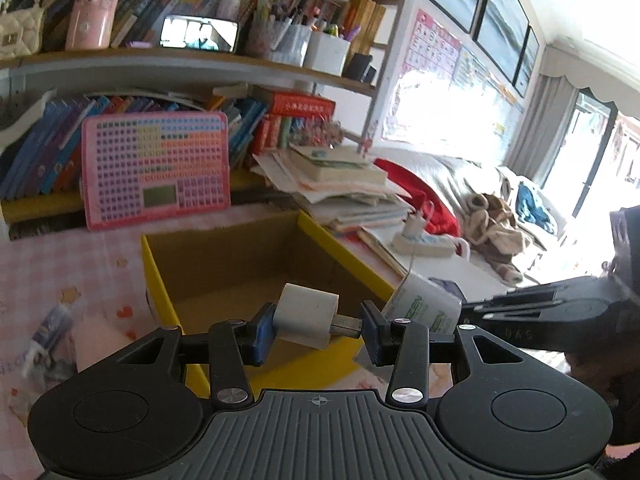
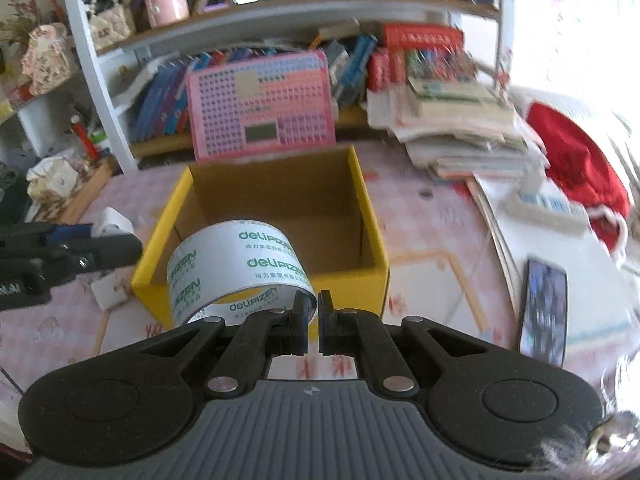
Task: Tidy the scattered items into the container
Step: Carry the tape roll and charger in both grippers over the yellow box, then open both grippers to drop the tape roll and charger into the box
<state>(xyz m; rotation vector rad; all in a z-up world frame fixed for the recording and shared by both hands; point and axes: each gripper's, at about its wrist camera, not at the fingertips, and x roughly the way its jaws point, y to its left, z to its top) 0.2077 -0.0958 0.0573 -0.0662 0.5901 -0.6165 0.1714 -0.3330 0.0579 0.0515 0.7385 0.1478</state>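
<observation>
An open yellow cardboard box stands on the pink tablecloth; I see nothing inside it. My left gripper is shut on a white USB charger plug and holds it over the box's near edge; it shows at the left in the right wrist view. My right gripper is shut on the rim of a white tape roll with green lettering, just before the box's near wall. The roll also shows in the left wrist view.
A pink toy keyboard leans against the bookshelf behind the box. A stack of books, a power strip and a phone lie to the right. A small tube and white pieces lie left of the box.
</observation>
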